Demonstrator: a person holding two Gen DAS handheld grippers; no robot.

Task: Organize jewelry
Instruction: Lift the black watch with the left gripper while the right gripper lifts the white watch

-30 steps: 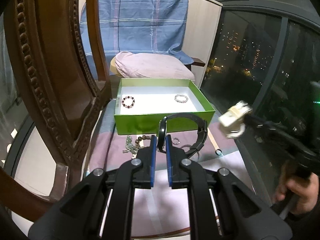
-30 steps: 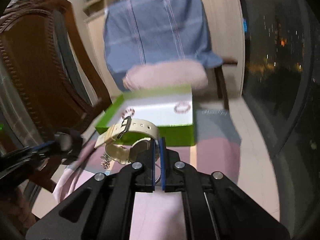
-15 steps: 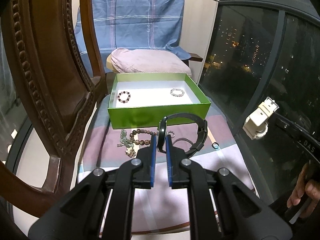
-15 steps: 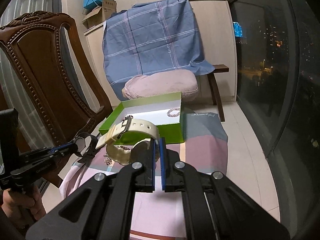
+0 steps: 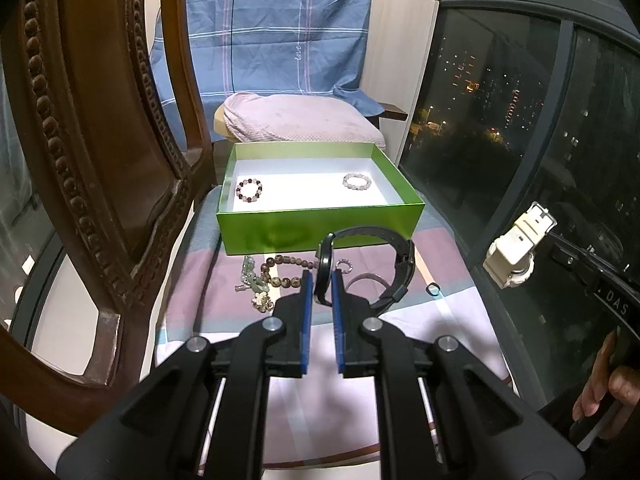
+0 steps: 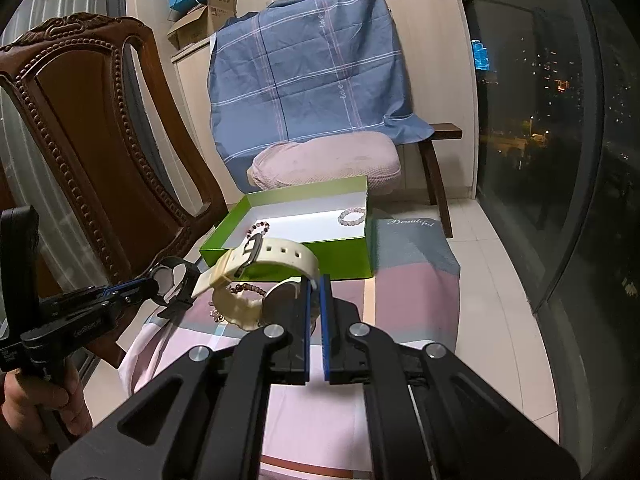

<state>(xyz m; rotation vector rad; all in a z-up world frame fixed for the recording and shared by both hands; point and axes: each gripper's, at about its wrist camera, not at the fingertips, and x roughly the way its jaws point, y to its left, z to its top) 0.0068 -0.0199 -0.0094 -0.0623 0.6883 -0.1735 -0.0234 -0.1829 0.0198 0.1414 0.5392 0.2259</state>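
Note:
My left gripper (image 5: 322, 280) is shut on a black watch (image 5: 372, 268) and holds it above the cloth, short of the green box (image 5: 320, 230). My right gripper (image 6: 316, 284) is shut on a cream watch (image 6: 256, 272), also in the air; this watch shows at the right of the left wrist view (image 5: 516, 252). The box holds a dark bead bracelet (image 5: 249, 191) and a pale bead bracelet (image 5: 357, 181). On the cloth in front of the box lie a brown bead bracelet (image 5: 286, 272), a green bead piece (image 5: 252, 280), a bangle (image 5: 366, 280) and a small ring (image 5: 433, 289).
A carved wooden chair back (image 5: 92, 160) stands close at the left. A pink pillow (image 5: 300, 124) and a blue plaid cloth (image 5: 260, 28) are behind the box. Dark window glass (image 5: 520, 120) runs along the right. The striped cloth (image 6: 412, 280) covers the surface.
Both grippers pulled back and away from the box with their watches still held. The cream watch moved to the right and farther from the left gripper.

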